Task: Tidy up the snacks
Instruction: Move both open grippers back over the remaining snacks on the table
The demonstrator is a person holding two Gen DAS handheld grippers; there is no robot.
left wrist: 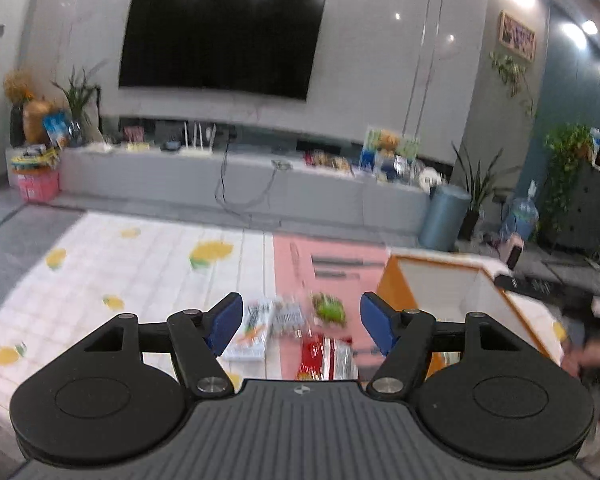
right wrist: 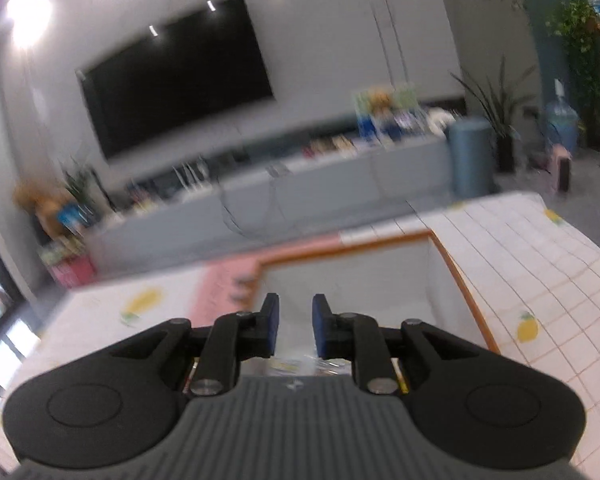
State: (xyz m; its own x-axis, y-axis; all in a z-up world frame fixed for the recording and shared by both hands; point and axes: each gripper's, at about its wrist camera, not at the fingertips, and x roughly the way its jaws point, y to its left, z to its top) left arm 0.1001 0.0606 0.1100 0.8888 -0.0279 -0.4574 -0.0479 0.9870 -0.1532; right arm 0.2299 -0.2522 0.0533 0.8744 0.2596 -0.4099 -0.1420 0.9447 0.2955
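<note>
Over a cluster of snack packets my left gripper (left wrist: pixel 302 322) hangs with its blue pads wide open and nothing between them. Under it lie a white packet with orange print (left wrist: pixel 252 332), a silvery packet (left wrist: pixel 288 316), a green packet (left wrist: pixel 330 308) and a red packet (left wrist: pixel 314 356), all blurred. To their right stands a white box with an orange rim (left wrist: pixel 440 280). My right gripper (right wrist: pixel 296 326) hovers over that box (right wrist: pixel 352 280). Its pads stand a narrow gap apart with nothing between them. Shiny packets (right wrist: pixel 296 364) show in the box just under its fingers.
The table carries a white lemon-print cloth (left wrist: pixel 112 276) and a pink mat (left wrist: pixel 320 256). Beyond its far edge are a grey TV cabinet (left wrist: pixel 220 176), a wall TV (left wrist: pixel 220 36), a blue bin (left wrist: pixel 444 216) and plants. A blurred hand (left wrist: pixel 592 356) shows at the right edge.
</note>
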